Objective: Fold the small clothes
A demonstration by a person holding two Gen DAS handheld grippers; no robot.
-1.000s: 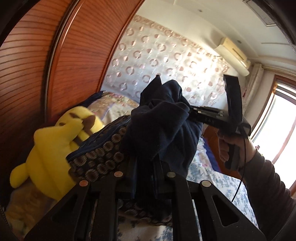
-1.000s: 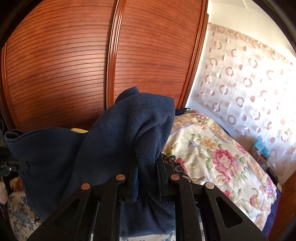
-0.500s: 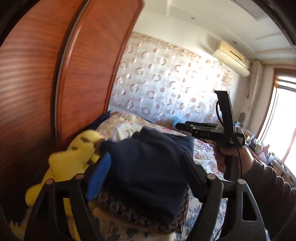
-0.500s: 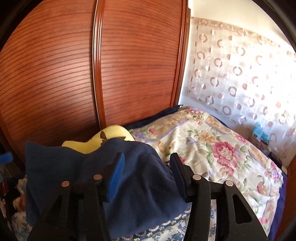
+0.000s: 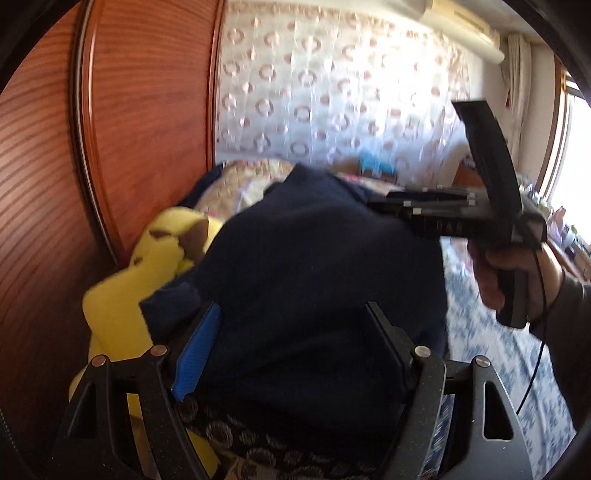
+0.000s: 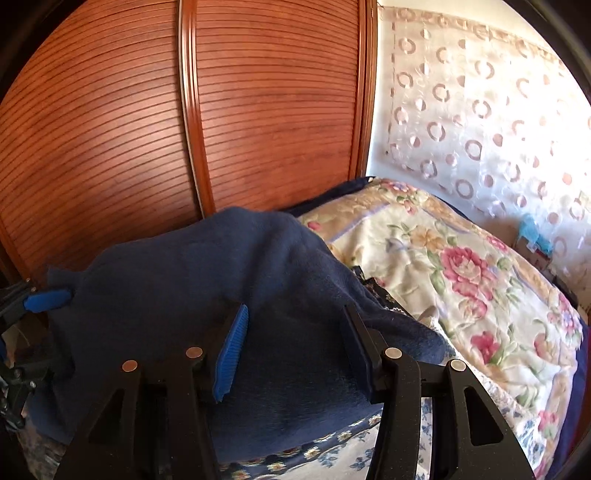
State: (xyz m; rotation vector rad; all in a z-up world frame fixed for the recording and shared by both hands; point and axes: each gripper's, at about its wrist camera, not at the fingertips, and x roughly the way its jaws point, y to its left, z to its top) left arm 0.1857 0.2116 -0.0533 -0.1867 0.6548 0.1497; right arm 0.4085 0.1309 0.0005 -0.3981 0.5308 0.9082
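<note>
While the navy cloth (image 6: 207,280) lies heaped on the bed (image 6: 461,280), left gripper (image 5: 291,350) and right gripper (image 6: 295,343) stand open, gripping nothing.

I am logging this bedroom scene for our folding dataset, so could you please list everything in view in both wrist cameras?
navy garment: one, dark blue, lying on the pile on the bed, between both grippers' open fingers
patterned cloth: one, dark with pale rings, under the garment
plush toy: one, yellow with brown tips, beside the wardrobe
floral quilt: one, cream with pink flowers, on the bed
blue-print sheet: one, white and blue, bed surface
wardrobe doors: two panels, reddish wood, slatted
curtain: one, white with ring pattern
air conditioner: one, white, high on the wall
left gripper: black, blue pad, open
right gripper: black, blue pad, open
person's hand: one, holding the right gripper's handle
</note>
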